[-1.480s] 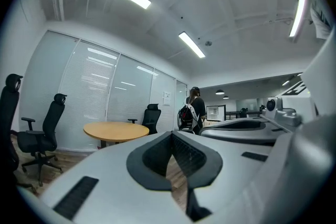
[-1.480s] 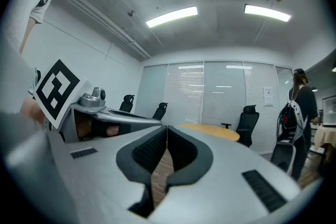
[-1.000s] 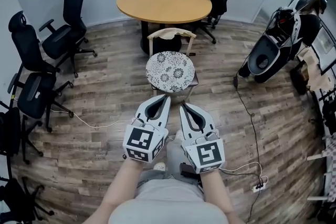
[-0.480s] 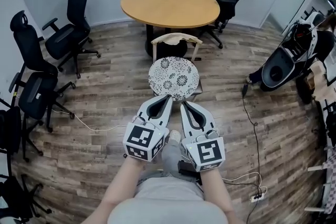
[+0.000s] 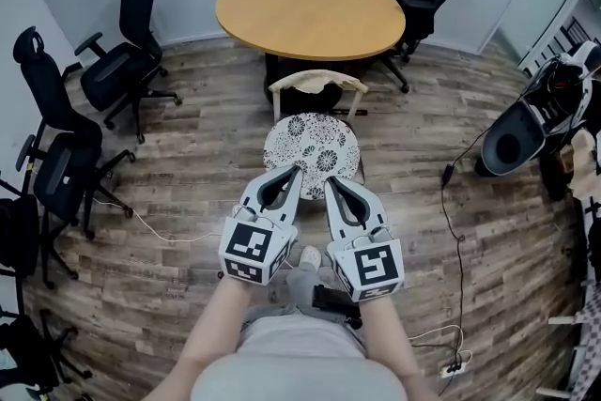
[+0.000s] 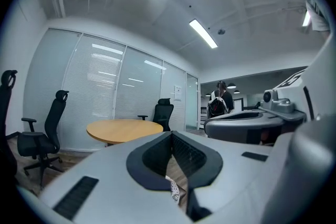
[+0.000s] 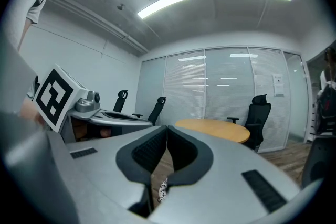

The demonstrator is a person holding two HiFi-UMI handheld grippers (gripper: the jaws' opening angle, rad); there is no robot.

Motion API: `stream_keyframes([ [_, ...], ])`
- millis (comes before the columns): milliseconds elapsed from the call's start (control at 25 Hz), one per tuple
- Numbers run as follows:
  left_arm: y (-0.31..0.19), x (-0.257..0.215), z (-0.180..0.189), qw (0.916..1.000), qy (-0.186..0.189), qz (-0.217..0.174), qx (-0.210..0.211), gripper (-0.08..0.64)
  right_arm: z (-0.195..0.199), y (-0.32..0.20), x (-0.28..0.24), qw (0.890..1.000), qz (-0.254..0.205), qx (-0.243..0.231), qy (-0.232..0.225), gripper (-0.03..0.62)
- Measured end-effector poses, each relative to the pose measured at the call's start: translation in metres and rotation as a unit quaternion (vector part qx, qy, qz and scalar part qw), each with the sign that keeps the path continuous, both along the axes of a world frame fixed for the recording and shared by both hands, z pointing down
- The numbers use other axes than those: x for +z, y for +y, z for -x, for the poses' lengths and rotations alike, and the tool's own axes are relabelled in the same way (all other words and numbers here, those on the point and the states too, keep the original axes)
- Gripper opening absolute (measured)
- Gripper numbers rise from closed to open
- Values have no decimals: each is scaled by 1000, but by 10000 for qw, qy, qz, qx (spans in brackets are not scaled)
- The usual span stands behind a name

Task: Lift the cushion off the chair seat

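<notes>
Wooden floor [image 5: 188, 166] bears a chair [image 5: 316, 87] with floral cushion [image 5: 311, 144]; left gripper [image 5: 298, 169] and right gripper [image 5: 330, 181] hover nearby, closed, empty.

Left gripper [image 5: 298, 169], right gripper [image 5: 330, 180]: fingers [image 5: 293, 194] together

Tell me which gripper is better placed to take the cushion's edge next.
Left, marginally: in the head view the left gripper reaches slightly farther toward the cushion than the right gripper. Both are shut and must open first.
</notes>
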State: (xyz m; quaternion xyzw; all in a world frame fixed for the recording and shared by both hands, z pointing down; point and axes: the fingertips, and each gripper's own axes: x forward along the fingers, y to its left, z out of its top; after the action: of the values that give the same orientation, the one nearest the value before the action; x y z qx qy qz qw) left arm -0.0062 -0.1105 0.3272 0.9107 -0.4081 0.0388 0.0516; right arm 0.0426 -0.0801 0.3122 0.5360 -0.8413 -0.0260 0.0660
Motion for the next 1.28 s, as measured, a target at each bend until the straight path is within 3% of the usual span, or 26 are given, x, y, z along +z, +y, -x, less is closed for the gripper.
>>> stream_keyframes([
  [560, -101, 28, -41, 9994, -107, 204, -244, 5, -50, -110, 28, 9988, 389, -254, -159, 27],
  [800, -134, 48, -41, 9985, -135, 325, -415, 5, -58, -140, 48, 9970, 633, -391, -229, 26],
  [1280, -182, 127, -29, 9959, -182, 762, -459, 5, -58, -176, 132, 9916, 1260, -219, -182, 28],
])
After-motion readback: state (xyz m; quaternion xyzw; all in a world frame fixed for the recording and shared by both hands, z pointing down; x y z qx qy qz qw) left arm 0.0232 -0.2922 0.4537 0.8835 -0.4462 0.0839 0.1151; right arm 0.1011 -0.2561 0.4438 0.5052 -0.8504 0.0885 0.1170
